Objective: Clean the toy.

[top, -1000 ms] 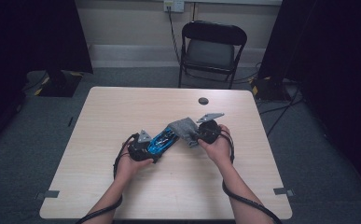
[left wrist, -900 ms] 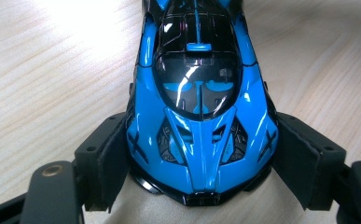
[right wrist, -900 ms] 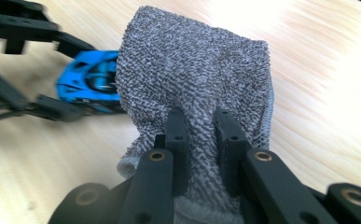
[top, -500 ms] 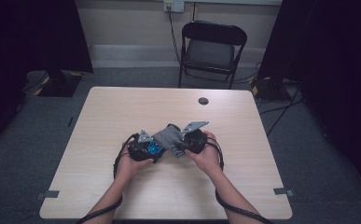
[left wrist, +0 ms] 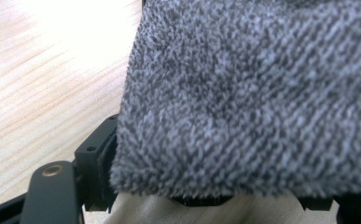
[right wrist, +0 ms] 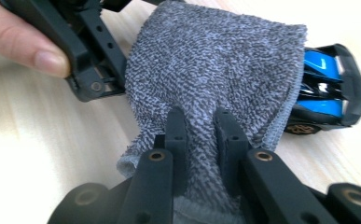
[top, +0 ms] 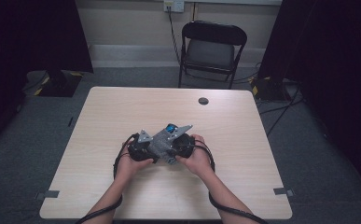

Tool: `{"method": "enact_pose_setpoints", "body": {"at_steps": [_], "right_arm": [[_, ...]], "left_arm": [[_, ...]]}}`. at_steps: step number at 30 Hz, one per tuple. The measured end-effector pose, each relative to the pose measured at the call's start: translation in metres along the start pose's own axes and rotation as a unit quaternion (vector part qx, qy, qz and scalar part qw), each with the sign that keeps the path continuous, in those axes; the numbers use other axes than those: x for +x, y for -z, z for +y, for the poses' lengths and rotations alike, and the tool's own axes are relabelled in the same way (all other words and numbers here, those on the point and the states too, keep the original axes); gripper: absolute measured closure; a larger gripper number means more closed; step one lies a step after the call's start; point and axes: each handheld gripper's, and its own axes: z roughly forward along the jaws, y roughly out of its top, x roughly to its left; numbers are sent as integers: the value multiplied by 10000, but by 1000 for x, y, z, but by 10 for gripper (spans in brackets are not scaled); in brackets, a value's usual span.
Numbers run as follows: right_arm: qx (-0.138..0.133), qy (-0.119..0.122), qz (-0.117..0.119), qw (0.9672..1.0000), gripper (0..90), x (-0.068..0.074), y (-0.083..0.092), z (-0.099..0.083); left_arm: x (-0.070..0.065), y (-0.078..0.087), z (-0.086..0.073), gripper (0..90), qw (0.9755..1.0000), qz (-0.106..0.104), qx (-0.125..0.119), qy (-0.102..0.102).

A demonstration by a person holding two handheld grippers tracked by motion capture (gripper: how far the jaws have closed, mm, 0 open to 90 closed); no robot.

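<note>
Right now my right gripper (right wrist: 200, 122) has its jaws pinched tight on a fold of the grey cloth (right wrist: 215, 65), the terry pile bunching up between the two black tips. The cloth is soft and limp, light, with a looped nap that gives the pads plenty to bite, so I judge it will not slip but it will sag and drag wherever I do not hold it. My left gripper (top: 143, 148) sits at the far end of the same cloth, jaws spread wide; in the left gripper view the fabric drapes across their mouth, and I cannot tell whether they press on anything. Under the cloth lies the blue toy car (right wrist: 329, 91), its rear poking out past the stitched hem. It looks hard, glossy plastic, light and prone to rolling on its wheels. I would take the cloth near the hem, where it is firmest. All of this rests at the middle of the desk (top: 243, 135).
</note>
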Motion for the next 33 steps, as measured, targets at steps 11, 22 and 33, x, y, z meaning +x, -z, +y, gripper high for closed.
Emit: {"method": "enact_pose_setpoints", "body": {"at_steps": [11, 22, 33], "right_arm": [[130, -59, -12, 9999, 777, -5, -6, 7], [199, -113, -89, 9997, 775, -15, -7, 5], [211, -400, -229, 9987, 774, -31, -4, -5]], "left_arm": [[0, 0, 0, 243, 10000, 0, -2, -1], [0, 0, 0, 243, 10000, -6, 28, -33], [0, 0, 0, 243, 10000, -8, 27, -41]]}}
